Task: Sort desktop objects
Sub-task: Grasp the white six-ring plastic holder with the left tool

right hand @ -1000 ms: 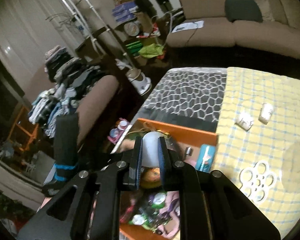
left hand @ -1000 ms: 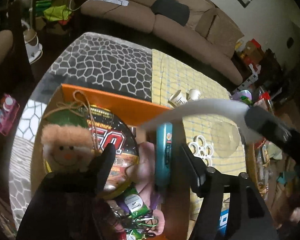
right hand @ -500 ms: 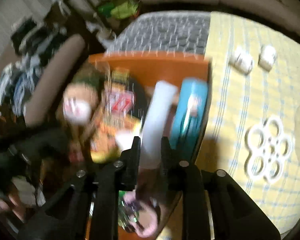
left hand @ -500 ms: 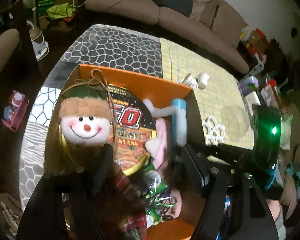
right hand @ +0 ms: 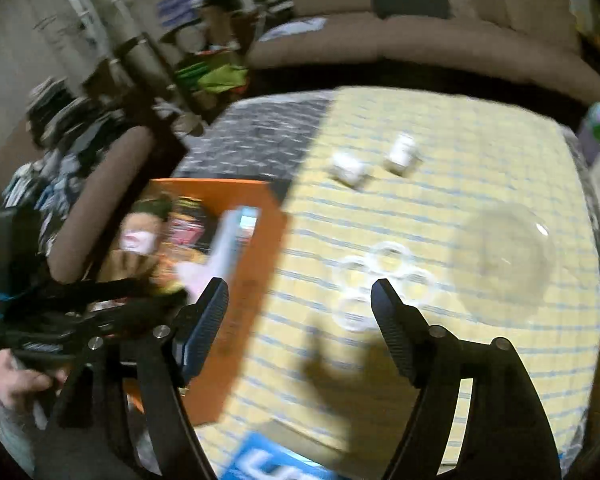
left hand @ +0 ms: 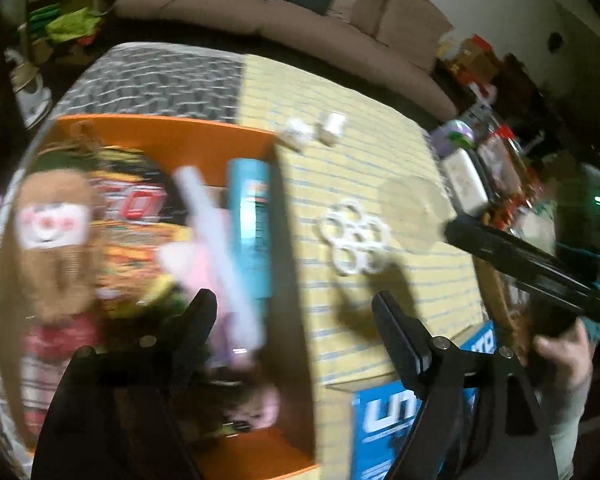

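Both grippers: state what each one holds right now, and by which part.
Nothing is held. The right gripper and left gripper are opening with empty jaws; the white tube lies in the orange box.

An orange box (left hand: pixel 168 128) held a snowman doll (left hand: pixel 52 232), a round noodle bowl (left hand: pixel 140 216), a teal canister (left hand: pixel 248 224) along its right wall, and a white tube (left hand: pixel 220 248) lying slanted beside the canister. On the yellow checked surface (right hand: pixel 440 128) lay two small white bottles (right hand: pixel 376 160), a white flower-shaped ring piece (right hand: pixel 380 284) and a clear bowl (right hand: pixel 508 256).
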`<action>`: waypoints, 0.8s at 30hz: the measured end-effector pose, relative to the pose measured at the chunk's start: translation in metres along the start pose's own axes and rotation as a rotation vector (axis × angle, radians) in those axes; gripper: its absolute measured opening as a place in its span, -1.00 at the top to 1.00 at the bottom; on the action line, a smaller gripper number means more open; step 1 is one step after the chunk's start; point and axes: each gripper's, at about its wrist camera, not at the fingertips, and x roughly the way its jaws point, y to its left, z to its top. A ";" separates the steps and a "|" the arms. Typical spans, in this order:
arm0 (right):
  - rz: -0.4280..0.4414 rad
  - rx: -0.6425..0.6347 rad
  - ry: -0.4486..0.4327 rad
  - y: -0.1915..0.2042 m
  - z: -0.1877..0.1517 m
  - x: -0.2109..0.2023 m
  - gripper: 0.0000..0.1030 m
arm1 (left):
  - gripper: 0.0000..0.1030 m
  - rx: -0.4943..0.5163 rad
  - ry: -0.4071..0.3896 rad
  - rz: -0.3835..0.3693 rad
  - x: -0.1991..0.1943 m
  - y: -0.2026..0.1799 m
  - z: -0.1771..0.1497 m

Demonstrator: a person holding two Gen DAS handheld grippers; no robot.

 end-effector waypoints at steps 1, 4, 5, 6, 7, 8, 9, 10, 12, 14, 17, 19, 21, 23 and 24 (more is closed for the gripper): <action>-0.025 0.020 0.011 -0.016 -0.007 0.007 -0.34 | -0.59 0.018 0.012 -0.007 0.010 -0.014 -0.001; -0.043 0.081 0.052 -0.053 -0.018 0.028 -0.08 | -0.59 0.055 0.049 -0.011 0.034 -0.041 0.000; -0.046 0.095 0.061 -0.062 -0.021 0.035 0.01 | -0.59 0.081 0.060 0.005 0.045 -0.053 0.000; -0.048 0.108 0.066 -0.071 -0.024 0.041 0.15 | -0.60 0.105 0.068 0.027 0.053 -0.062 0.001; -0.050 0.119 0.074 -0.080 -0.026 0.049 0.16 | -0.59 0.145 0.085 0.063 0.067 -0.074 0.002; -0.053 0.122 0.077 -0.083 -0.024 0.056 0.16 | -0.59 0.172 0.098 0.089 0.076 -0.082 0.003; -0.061 0.117 0.078 -0.086 -0.021 0.061 0.17 | -0.56 0.194 0.109 0.123 0.084 -0.089 0.004; -0.065 0.108 0.085 -0.087 -0.017 0.069 0.17 | -0.54 0.222 0.121 0.170 0.097 -0.097 0.006; -0.057 0.103 0.108 -0.090 -0.012 0.083 0.18 | -0.44 0.236 0.147 0.207 0.115 -0.105 0.008; -0.049 0.111 0.129 -0.096 -0.011 0.097 0.18 | -0.34 0.223 0.170 0.240 0.130 -0.103 0.013; -0.028 0.123 0.152 -0.099 -0.010 0.111 0.32 | -0.34 0.201 0.186 0.273 0.147 -0.095 0.015; -0.037 0.107 0.155 -0.098 -0.011 0.118 0.36 | -0.34 0.185 0.196 0.288 0.158 -0.088 0.013; -0.039 0.101 0.158 -0.097 -0.011 0.122 0.36 | -0.33 0.178 0.198 0.313 0.166 -0.082 0.013; -0.056 0.084 0.160 -0.096 -0.011 0.127 0.39 | -0.31 0.174 0.209 0.324 0.174 -0.080 0.013; -0.062 0.075 0.164 -0.095 -0.011 0.128 0.42 | -0.35 0.173 0.216 0.328 0.178 -0.079 0.012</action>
